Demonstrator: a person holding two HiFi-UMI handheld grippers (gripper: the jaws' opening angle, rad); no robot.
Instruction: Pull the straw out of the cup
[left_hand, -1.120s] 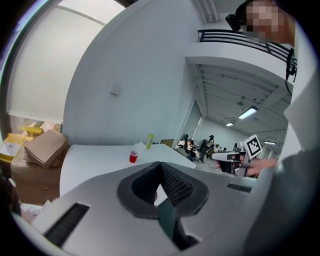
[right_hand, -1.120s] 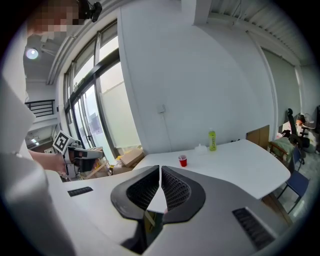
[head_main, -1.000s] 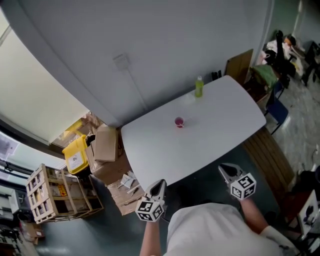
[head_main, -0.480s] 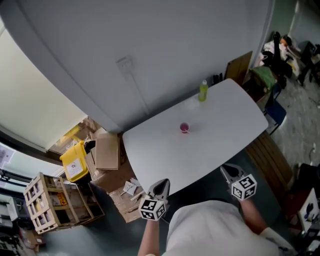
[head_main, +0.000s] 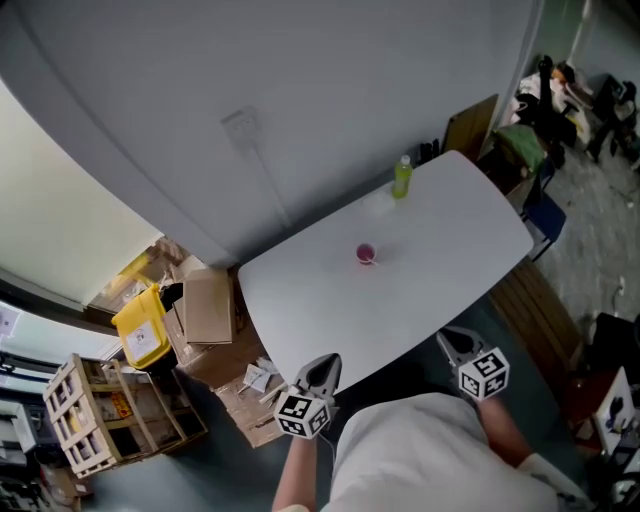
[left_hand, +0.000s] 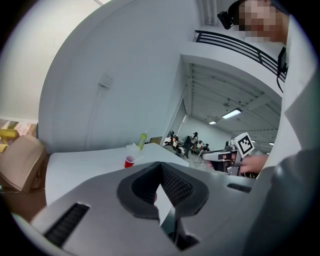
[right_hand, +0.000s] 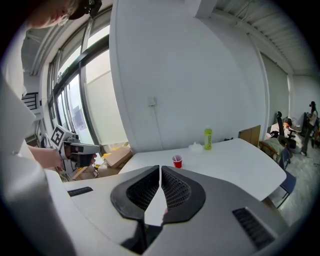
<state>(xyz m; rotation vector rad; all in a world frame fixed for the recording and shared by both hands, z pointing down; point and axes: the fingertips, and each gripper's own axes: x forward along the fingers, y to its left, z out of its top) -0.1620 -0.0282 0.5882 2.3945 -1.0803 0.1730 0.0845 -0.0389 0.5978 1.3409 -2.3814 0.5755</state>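
Note:
A small red cup (head_main: 365, 253) stands near the middle of the white table (head_main: 450, 250); the straw is too small to make out. Both grippers hover off the table's near edge, well short of the cup. My left gripper (head_main: 322, 366) is at the lower left and my right gripper (head_main: 452, 340) at the lower right. In the left gripper view the jaws of the left gripper (left_hand: 160, 166) are shut on nothing, with the cup (left_hand: 129, 161) far ahead. In the right gripper view the right gripper (right_hand: 160, 168) is also shut and empty, the cup (right_hand: 177, 161) just beyond its tips.
A green bottle (head_main: 402, 177) and a clear crumpled wrapper (right_hand: 195, 146) sit at the table's far edge. Cardboard boxes (head_main: 208, 305), a yellow bin (head_main: 142, 331) and a wooden crate (head_main: 95, 415) crowd the floor to the left. A blue chair (head_main: 548, 215) stands at the right end.
Both grippers have edged slightly toward the table and stay shut. The head view has shifted a little; the cup has not moved on the table.

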